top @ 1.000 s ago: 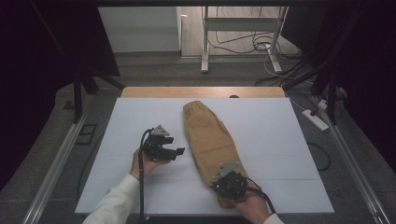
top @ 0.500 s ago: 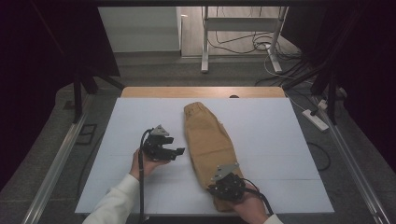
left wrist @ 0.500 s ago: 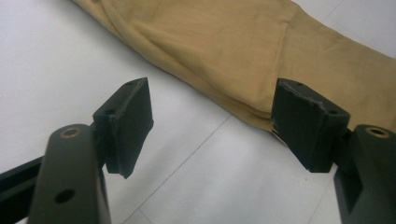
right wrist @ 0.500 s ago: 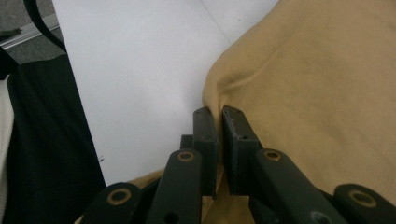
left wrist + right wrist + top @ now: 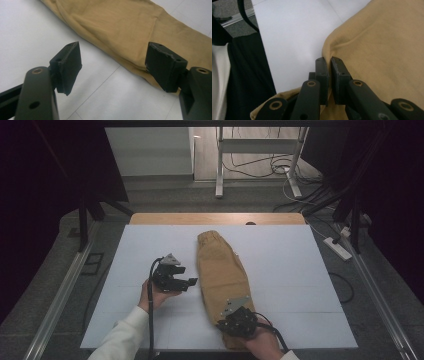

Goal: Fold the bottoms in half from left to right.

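High view: tan trousers (image 5: 218,270) lie folded lengthwise on the white table (image 5: 290,270); the left gripper (image 5: 187,283) sits just left of them, the right gripper (image 5: 225,325) on their near end.
Left gripper view: jaws spread wide, empty, beside the cloth edge.
Right gripper view: jaws pinched onto a fold of fabric (image 5: 372,50)

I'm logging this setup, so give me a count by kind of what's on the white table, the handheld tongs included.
Tan garment: 1
Handheld tongs: 2, the left tongs open beside the garment, the right tongs shut on its near end
White table itself: 1
Total: 4
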`<state>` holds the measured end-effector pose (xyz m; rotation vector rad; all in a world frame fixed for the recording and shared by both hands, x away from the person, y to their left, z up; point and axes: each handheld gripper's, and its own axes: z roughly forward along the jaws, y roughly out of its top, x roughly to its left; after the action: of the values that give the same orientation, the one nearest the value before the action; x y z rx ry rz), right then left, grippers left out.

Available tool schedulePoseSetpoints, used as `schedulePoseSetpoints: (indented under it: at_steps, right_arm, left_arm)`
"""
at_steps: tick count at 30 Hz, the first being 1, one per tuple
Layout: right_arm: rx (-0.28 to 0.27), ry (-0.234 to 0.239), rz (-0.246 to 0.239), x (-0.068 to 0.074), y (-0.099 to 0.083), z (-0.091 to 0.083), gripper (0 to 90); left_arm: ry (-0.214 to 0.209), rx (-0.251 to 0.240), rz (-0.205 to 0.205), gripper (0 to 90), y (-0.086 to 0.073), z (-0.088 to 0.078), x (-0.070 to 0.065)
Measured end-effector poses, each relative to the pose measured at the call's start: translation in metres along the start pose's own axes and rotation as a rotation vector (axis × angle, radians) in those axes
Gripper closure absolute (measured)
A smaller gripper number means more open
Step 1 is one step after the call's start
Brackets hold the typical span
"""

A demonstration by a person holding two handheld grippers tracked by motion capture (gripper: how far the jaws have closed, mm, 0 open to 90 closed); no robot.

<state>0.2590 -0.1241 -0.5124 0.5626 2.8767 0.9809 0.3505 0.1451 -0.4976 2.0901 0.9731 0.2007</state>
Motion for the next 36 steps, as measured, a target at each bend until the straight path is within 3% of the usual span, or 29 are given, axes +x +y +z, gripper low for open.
schedulePoseSetpoints:
  at_steps: [12,22,24,27,29,33,36]
  right_arm:
    - [-0.006,0.057,-0.044,0.017,0.013,0.016,84.2]
    - [-0.018,0.071,-0.063,0.024,0.018,0.022,83.5]
    - [-0.022,0.07,-0.071,0.023,0.018,0.021,77.1]
    - [-0.072,0.048,-0.06,0.024,0.017,0.016,56.7]
    - [-0.11,0.031,-0.059,0.022,0.018,0.011,47.9]
    - [-0.165,0.012,-0.023,0.011,0.018,-0.001,43.0]
    - [-0.174,-0.014,0.012,0.0,0.015,-0.006,42.2]
  left_arm:
    - [-0.002,0.0,0.0,28.7,0.0,-0.001,0.001]
    - [-0.003,0.004,-0.001,28.6,0.0,0.0,0.002]
    - [-0.002,0.003,-0.001,28.6,0.0,-0.001,0.001]
    - [-0.001,0.003,0.0,28.5,0.0,-0.001,0.001]
    - [0.0,0.001,-0.002,28.5,-0.001,-0.001,0.002]
    - [0.002,0.001,-0.001,28.5,-0.001,-0.002,0.003]
    - [0.002,0.003,-0.003,28.5,-0.001,-0.001,0.003]
